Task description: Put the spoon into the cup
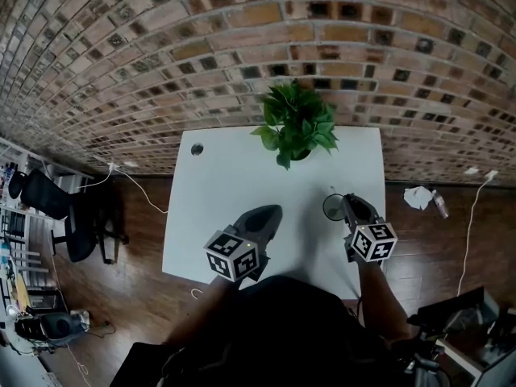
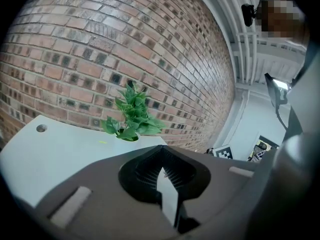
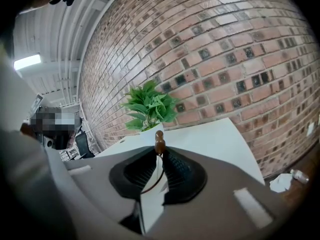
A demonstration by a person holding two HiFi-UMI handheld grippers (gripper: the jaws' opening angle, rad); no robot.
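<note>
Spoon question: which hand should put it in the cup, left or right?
Right. The right gripper is shut on the spoon, and the head view shows it close beside the cup. The left gripper is shut with nothing in it and sits farther from the cup.

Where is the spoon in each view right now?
Head view: too small to make out; look at the tip of the right gripper, beside the cup.
Left gripper view: not in it.
Right gripper view: centre, the brown spoon pinched between the fingers, its end sticking up past them.
Shared landmark: the potted plant by the brick wall, in all three views.
</note>
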